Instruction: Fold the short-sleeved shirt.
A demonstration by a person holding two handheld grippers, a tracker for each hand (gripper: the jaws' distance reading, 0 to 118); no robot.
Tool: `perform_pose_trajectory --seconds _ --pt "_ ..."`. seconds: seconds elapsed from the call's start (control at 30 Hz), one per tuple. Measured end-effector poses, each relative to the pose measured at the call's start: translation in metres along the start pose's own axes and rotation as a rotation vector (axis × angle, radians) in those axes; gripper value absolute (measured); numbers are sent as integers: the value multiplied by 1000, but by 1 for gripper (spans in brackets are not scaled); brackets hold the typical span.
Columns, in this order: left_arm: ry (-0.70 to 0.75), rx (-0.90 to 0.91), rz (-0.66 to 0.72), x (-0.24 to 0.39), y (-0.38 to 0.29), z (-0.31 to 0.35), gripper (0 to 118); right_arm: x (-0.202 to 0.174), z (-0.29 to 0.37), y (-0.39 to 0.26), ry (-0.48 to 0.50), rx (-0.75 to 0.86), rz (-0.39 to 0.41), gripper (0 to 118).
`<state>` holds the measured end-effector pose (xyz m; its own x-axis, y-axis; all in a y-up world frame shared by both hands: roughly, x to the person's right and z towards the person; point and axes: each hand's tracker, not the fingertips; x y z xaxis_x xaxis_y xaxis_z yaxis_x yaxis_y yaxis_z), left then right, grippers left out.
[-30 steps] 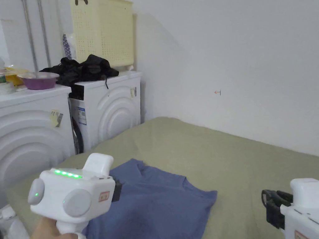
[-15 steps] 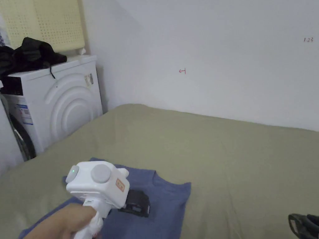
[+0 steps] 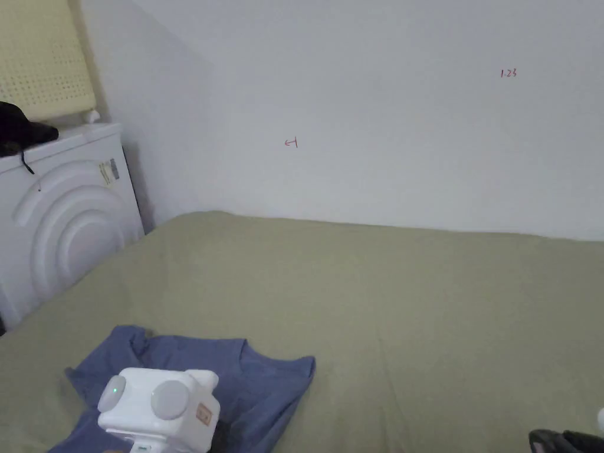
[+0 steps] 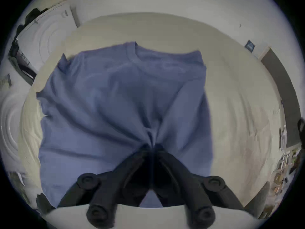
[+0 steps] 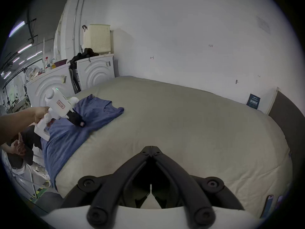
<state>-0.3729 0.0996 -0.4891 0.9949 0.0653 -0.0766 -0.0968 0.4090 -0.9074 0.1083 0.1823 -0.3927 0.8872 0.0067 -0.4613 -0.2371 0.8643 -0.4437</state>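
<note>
- The blue short-sleeved shirt (image 4: pixel 125 90) is spread ahead of the left gripper (image 4: pixel 152 145), collar at the far end; its lower part hangs off the bed's near edge in the right gripper view.
- The left gripper is clamped tight on a pinch of the fabric, which puckers into the tips.
- The right gripper (image 5: pixel 151 149) is closed on nothing, well apart from the shirt.
- The shirt looks light and floppy, so it's probably best grabbed at the hem corners or shoulders.
- An olive-sheeted bed (image 3: pixel 413 295) lies underneath, soft enough that drag is likely. A washing machine (image 3: pixel 53 218) and a white wall (image 3: pixel 383 118) are seen beyond the collar end.
</note>
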Motion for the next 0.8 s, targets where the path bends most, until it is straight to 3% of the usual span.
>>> perform_pose_trajectory --seconds 0.07,0.17,0.33,0.47,0.57,0.8 --pt "-100 2 104 0 8 16 2 14 11 1 -26 11 -14 0" --pt "-84 94 -39 35 14 52 2 37 34 0 -95 37 -40 0" --pt "-315 261 -121 108 25 115 2 82 79 -11 -219 27 -64 0" --pt "-401 283 -286 210 36 148 2 116 126 -24 -297 38 -132 0" --pt "-461 273 -423 290 41 154 2 136 160 -32 -374 31 -137 0" --pt "-654 153 -676 458 3 133 2 187 219 -65 -533 3 -199 0"
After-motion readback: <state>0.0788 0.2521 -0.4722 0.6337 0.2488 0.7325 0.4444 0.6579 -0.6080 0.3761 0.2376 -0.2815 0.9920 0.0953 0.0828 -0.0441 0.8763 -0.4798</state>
